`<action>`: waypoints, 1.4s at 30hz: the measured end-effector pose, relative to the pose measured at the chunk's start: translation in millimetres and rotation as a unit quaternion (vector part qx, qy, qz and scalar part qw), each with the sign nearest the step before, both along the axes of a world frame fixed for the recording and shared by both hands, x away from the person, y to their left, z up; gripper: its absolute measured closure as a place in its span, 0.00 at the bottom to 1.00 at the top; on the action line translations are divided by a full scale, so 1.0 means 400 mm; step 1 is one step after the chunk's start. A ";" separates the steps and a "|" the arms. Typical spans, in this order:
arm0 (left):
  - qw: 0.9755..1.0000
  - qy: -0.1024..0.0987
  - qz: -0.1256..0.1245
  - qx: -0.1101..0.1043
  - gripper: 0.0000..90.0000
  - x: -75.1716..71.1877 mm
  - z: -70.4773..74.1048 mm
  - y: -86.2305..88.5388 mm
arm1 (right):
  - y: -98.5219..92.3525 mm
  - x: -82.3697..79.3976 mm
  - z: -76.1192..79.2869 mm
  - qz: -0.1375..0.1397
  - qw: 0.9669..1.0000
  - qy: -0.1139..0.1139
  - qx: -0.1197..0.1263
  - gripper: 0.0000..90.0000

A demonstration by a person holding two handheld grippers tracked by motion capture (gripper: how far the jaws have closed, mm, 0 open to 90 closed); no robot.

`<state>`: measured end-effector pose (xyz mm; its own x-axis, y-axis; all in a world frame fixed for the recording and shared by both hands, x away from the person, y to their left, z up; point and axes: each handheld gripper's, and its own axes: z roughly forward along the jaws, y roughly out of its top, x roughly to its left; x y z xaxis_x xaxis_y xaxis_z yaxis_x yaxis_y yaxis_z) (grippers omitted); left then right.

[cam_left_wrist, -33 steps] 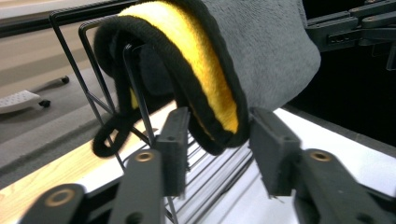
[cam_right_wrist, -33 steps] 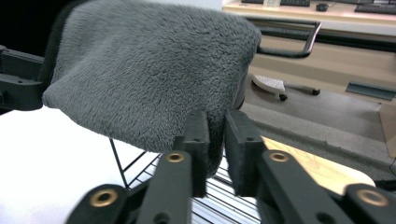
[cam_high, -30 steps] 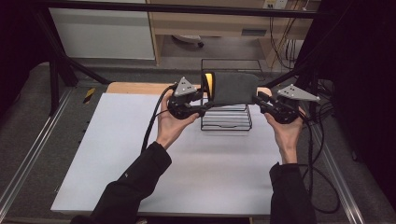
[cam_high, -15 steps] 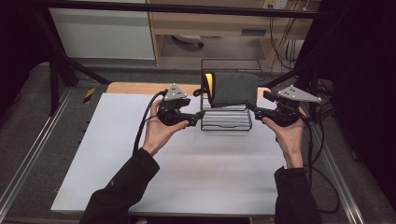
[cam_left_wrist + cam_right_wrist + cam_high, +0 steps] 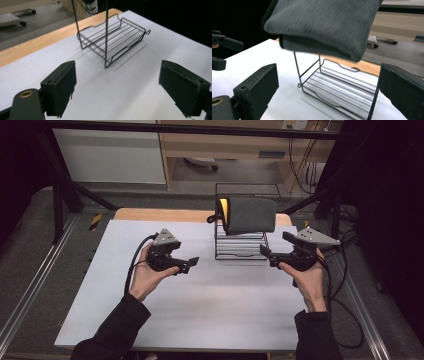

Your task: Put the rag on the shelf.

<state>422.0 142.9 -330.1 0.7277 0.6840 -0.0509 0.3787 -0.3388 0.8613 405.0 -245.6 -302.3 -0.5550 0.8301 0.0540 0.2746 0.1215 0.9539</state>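
The white tabletop [image 5: 200,320] carries 1 black wire rack [image 5: 241,245] near its far edge, and a dark grey folded cloth with a yellow lining [image 5: 247,215] lies draped over the rack's top rail. In the right gripper view the cloth hangs above the rack's lower slatted shelf [image 5: 342,87], which holds nothing; the left gripper view shows that shelf bare too.

The left gripper [image 5: 192,263] hovers over the table well left of the rack, its jaws spread wide and empty. The right gripper [image 5: 264,252] sits just beside the rack's right side, jaws likewise wide and holding nothing.

I judge the hanging step to be finished, with both grippers clear of the cloth. Any next move would call for checking that the cloth sits balanced on the rail.
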 end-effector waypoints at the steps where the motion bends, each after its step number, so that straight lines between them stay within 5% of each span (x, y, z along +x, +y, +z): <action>1: 1.000 0.003 0.000 0.000 0.15 -0.006 -0.009 0.012 | 0.000 -0.004 -0.007 0.003 1.000 0.000 0.001 0.04; 15: 0.999 0.041 0.030 0.003 0.07 -0.084 -0.151 0.188 | -0.005 -0.052 -0.146 0.028 0.998 0.051 0.017 0.01; 19: 0.998 0.047 0.037 0.010 0.06 -0.102 -0.180 0.226 | -0.012 -0.064 -0.198 0.047 0.997 0.064 0.006 0.01; 31: 0.996 0.061 0.055 0.030 0.04 -0.144 -0.248 0.305 | -0.053 -0.100 -0.313 0.068 0.992 0.106 -0.011 0.01; 42: 0.996 0.056 0.065 0.034 0.04 -0.168 -0.279 0.353 | -0.090 -0.129 -0.358 0.064 0.990 0.122 -0.021 0.01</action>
